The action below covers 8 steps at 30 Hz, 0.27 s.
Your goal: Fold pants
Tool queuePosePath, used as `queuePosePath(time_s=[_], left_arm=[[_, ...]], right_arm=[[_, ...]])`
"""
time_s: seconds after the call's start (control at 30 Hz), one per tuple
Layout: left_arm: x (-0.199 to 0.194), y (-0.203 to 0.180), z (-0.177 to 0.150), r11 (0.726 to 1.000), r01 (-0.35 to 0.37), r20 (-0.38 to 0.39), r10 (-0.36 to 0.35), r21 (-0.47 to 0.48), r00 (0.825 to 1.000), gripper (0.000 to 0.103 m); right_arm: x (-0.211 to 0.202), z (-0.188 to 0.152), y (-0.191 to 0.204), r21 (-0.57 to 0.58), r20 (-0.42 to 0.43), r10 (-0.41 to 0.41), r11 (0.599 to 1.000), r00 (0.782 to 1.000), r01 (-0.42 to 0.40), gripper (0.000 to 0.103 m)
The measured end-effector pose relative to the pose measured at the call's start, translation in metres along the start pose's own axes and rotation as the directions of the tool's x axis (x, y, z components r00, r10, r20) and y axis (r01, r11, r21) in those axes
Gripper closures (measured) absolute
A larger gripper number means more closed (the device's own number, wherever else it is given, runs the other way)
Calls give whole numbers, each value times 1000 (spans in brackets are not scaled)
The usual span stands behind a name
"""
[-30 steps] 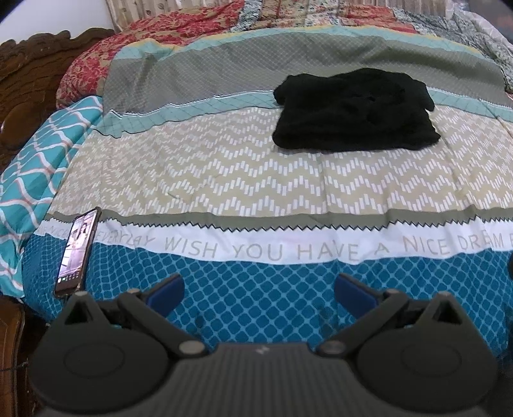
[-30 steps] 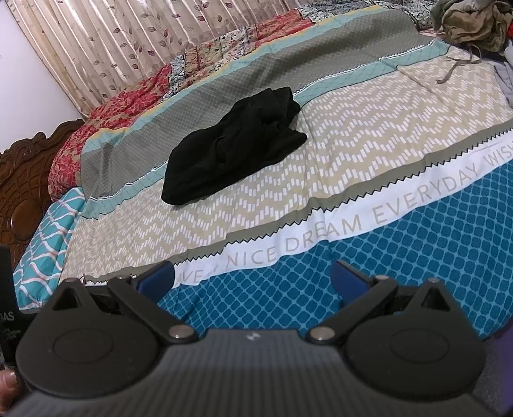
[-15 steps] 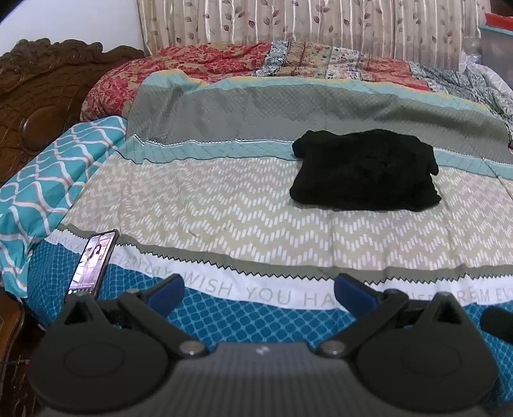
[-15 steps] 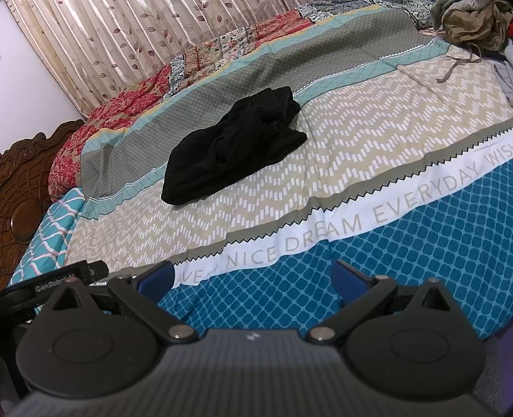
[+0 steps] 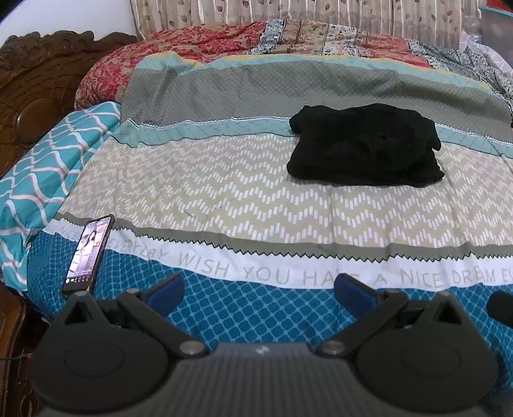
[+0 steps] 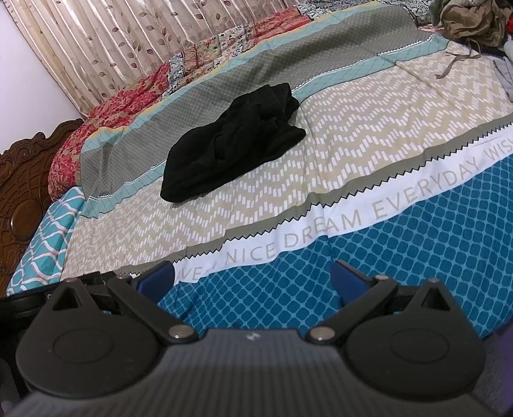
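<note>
At the far left of the left wrist view, a carved wooden headboard (image 5: 41, 89) is framing the bed, and a teal wave-patterned sheet (image 5: 41, 179) is hanging down over the mattress edge beside it. A smartphone (image 5: 89, 253) with a lit screen is lying on the near left part of the patterned bedspread (image 5: 224, 186), probably parked there to keep it out of the folding area. The left gripper (image 5: 259, 287) is hovering low over the blue diamond band with its blue pads spread wide and nothing between them.

Further right and toward the back, the black pants (image 5: 365, 146) are sitting in a compact, squarish bundle across the beige chevron and teal stripes, well apart from both grippers. Judging by that tidy shape, the folding looks essentially finished, which would explain why both tools are hanging back at the near edge with nothing held.

In the right wrist view, the same black pants (image 6: 234, 144) are lying mid-bed with some rumpled layers showing on top. The right gripper (image 6: 250, 282) is likewise released, its fingers splayed over the blue band and the printed lettering, gripping nothing. At the far right corner, a heap of other clothes (image 6: 474, 22) is piling up off the main spread, with a drawstring trailing onto the bedspread, likely waiting for a later turn.
</note>
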<state>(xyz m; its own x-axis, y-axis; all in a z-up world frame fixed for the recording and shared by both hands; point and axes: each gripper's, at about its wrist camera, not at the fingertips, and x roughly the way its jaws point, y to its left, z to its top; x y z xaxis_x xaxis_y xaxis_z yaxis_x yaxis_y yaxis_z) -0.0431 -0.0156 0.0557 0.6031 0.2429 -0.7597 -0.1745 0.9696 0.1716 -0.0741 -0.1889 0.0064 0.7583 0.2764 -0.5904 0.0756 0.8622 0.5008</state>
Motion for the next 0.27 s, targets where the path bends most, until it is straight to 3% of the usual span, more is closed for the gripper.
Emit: queuePosePath(time_s=[0.27], left_arm=[[2, -9, -4, 997, 65, -9, -65, 37, 998, 0]], right_arm=[[1, 0, -2, -1, 0, -5, 1000, 1000, 5, 0]])
